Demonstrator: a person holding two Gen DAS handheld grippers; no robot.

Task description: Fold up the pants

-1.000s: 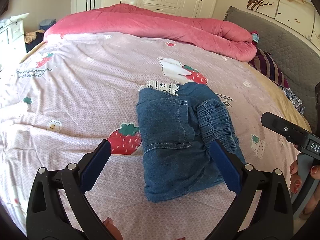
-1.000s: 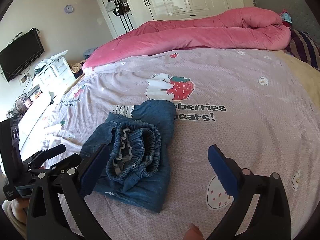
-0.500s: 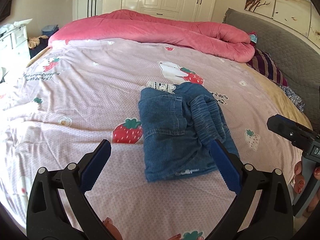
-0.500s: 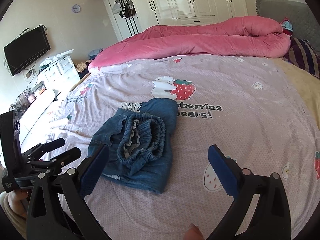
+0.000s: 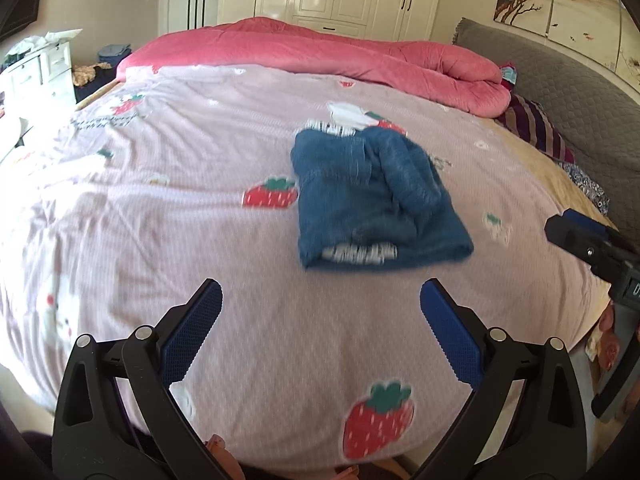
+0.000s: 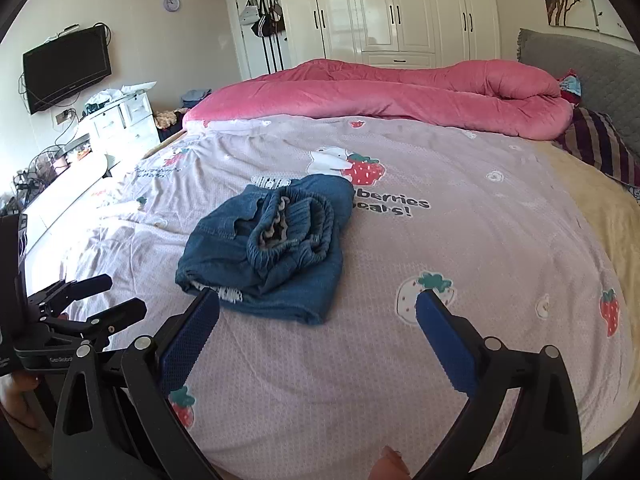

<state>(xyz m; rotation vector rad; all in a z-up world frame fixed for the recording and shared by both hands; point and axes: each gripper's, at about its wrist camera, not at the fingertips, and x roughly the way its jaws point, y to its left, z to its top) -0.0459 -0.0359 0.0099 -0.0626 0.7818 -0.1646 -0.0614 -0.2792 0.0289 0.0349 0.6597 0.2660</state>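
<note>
- Left tool (image 5: pixel 320 308): its blue pads are spread wide and grip nothing, hovering over bare bedspread (image 5: pixel 168 216) with the folded denim pants (image 5: pixel 372 200) at twelve o'clock, clear of the tips. A careless sweep forward could catch the bundle's near edge and drag a layer open.
- The pants lie mid-bed as a loose packet, elastic waistband (image 6: pixel 288 228) bunched on top and lace trim poking out. I judge that bulge springy; it could roll off and undo the fold.
- Right tool (image 6: pixel 318 310): also released and empty, its left pad just beside the packet's near corner at ten o'clock. A snag there would pull the corner.
</note>
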